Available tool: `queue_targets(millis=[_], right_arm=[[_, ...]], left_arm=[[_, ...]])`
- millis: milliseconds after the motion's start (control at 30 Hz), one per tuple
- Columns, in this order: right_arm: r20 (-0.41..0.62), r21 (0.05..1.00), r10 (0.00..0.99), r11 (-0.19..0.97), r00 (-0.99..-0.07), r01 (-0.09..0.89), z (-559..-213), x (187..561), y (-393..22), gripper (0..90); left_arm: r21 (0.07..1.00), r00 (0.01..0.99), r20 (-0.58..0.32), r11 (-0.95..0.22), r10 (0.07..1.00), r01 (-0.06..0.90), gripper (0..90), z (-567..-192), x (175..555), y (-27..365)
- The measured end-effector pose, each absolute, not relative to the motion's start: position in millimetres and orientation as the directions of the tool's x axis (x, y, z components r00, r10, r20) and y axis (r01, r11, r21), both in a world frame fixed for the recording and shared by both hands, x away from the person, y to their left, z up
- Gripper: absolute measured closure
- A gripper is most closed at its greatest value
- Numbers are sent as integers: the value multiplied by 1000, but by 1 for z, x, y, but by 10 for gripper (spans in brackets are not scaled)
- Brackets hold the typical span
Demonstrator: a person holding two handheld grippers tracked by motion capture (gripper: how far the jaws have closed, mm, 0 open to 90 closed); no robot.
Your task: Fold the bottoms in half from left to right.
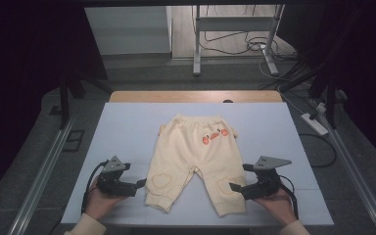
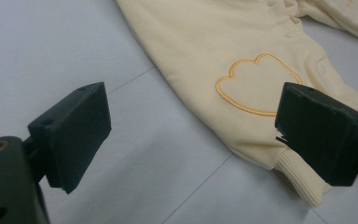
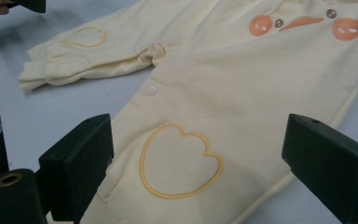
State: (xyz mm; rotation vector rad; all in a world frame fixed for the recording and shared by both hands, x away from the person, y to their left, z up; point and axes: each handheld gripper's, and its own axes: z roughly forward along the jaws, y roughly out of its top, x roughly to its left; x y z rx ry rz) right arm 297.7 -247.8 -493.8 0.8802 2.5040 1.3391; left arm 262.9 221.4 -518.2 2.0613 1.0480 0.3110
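A pair of pale yellow baby trousers point(image 1: 191, 156) lies flat on the white table point(image 1: 127, 127), waist at the far side and legs toward me. An orange embroidered face point(image 1: 214, 135) sits near the waist, and a yellow heart outline marks each knee. My left gripper point(image 1: 138, 185) is open just left of the left leg's cuff point(image 2: 303, 182), its jaws wide beside the heart point(image 2: 256, 84). My right gripper point(image 1: 240, 177) is open at the right leg's outer edge. In its view the jaws point(image 3: 205, 163) straddle the other heart point(image 3: 179, 161), not touching the cloth point(image 3: 242, 79).
A wooden edge point(image 1: 196, 96) borders the table's far side. Beyond it on the floor stand a white metal frame point(image 1: 235, 34) and loose cables point(image 1: 254, 46). A power strip point(image 1: 314, 123) lies at the right. Metal rails point(image 1: 44, 171) run along both sides.
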Motion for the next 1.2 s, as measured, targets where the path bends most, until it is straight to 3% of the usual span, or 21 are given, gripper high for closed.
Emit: queue_targets(millis=[1200], right_arm=[[136,797,437,485,-889,360,-503,298,-173,120]], left_arm=[[736,638,-108,-370,763,567,103,-519,267,216]])
